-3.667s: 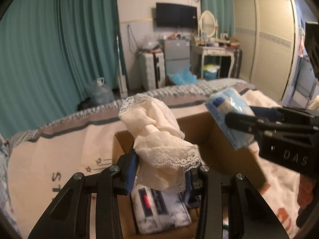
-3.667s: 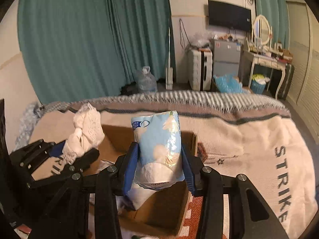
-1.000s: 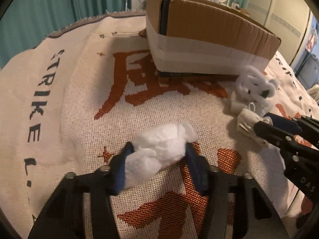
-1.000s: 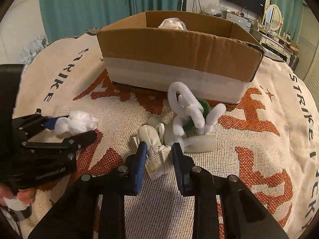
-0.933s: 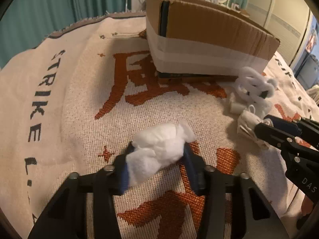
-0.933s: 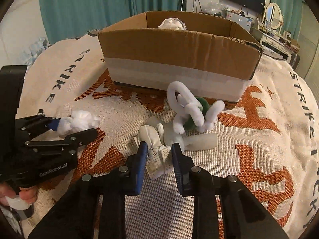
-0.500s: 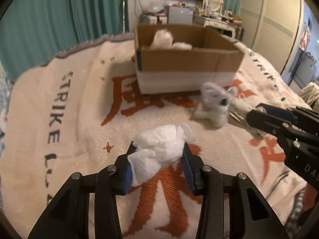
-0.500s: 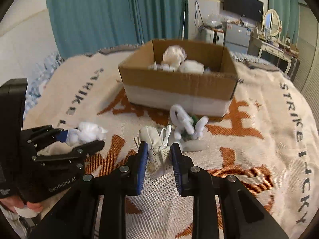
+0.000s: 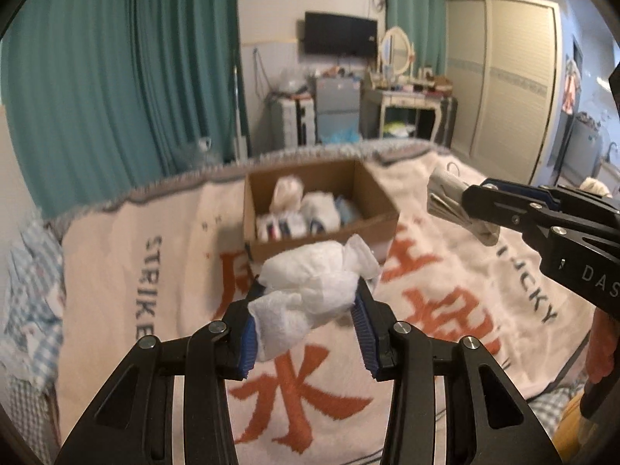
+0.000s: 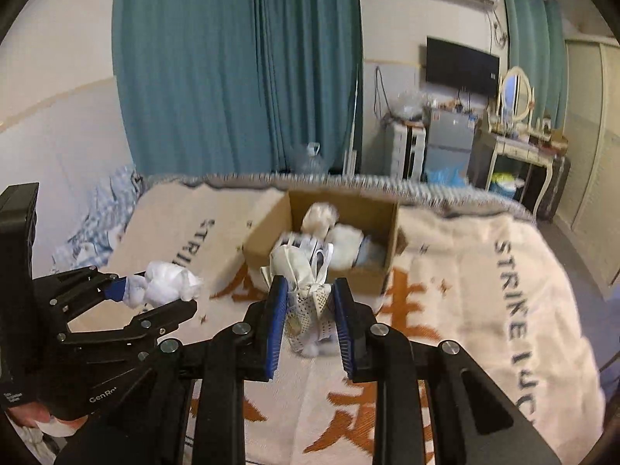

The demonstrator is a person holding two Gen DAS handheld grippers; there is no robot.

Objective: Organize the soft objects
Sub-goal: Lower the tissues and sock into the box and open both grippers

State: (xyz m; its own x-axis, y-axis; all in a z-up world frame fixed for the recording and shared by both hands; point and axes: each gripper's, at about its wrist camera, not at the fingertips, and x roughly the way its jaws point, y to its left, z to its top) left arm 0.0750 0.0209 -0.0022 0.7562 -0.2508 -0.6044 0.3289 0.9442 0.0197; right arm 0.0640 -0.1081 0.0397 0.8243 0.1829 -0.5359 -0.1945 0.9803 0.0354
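Left gripper (image 9: 306, 333) is clamping a crumpled white wad (image 9: 310, 290), lower centre. Right gripper (image 10: 308, 317) is pinching a cream mesh bundle (image 10: 306, 290). Both are hanging above the blanket (image 9: 445, 310), short of the cardboard box (image 9: 383, 201) at centre frame (already holding several soft items). By my reading, two drops are remaining. Nothing is blocking the path; the box's near wall needs clearing.

both raised: left gripper (image 9: 308, 321) clamped on white wad, right gripper (image 10: 308, 319) on mesh bundle.

Black tongs (image 9: 308, 319), blue finger pads (image 9: 248, 343), silver screws, white lettering.
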